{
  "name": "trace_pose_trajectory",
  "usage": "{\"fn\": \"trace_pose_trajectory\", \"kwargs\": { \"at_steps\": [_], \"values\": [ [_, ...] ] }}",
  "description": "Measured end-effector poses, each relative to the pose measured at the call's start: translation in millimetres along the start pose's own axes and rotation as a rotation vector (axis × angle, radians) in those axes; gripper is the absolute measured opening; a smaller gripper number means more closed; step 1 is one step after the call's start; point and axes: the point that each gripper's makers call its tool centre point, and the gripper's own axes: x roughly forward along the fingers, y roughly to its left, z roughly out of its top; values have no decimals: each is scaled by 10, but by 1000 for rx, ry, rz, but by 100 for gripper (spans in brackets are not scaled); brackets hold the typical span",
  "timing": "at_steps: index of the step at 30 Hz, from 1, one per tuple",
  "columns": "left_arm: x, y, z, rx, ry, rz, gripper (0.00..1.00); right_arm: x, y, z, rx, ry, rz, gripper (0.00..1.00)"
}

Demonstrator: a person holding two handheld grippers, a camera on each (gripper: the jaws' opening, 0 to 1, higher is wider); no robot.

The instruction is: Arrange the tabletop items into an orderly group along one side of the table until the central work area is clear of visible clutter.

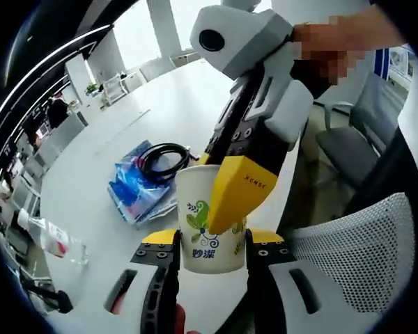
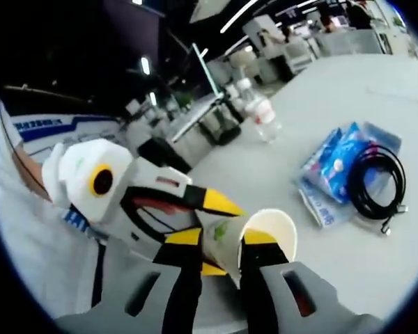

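Item: paper cup [image 1: 210, 224], white with green print, being clamped between both grippers above the table [image 1: 104, 149] edge.

Left gripper [image 1: 210, 252] is pinching the cup's lower wall; right gripper [image 2: 219, 249] is closing on the same cup [image 2: 254, 240], one yellow jaw lying over the rim. Likely light, thin-walled, crushable: grip gently, low on the body. Blue packets [image 1: 136, 188], black cable [image 1: 161, 158] and bottle [image 2: 261, 110] are lying well apart.

Office: mesh chair [image 1: 362, 240], desk rows [image 2: 292, 49].
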Motion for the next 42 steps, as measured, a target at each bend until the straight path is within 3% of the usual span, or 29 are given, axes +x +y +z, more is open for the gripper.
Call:
{"fn": "trace_pose_trajectory", "kwargs": {
  "at_steps": [5, 10, 22, 29, 36, 42],
  "values": [
    [7, -44, -3, 27, 5, -7, 36, -10, 8, -38, 12, -3, 4, 5],
    [20, -31, 11, -10, -6, -5, 37, -2, 55, -22, 37, -28, 14, 1],
    [19, 30, 13, -61, -17, 23, 37, -48, -19, 33, 106, -114, -32, 0],
    [18, 77, -72, -106, -14, 47, 35, -111, -115, 64, 155, -164, -71, 0],
    [-24, 120, -212, -190, -11, 68, 36, -251, -231, 52, 256, -253, -105, 0],
    [-87, 267, -276, -308, -36, 104, 36, -393, -342, 7, 294, -278, -137, 0]
  ]
}}
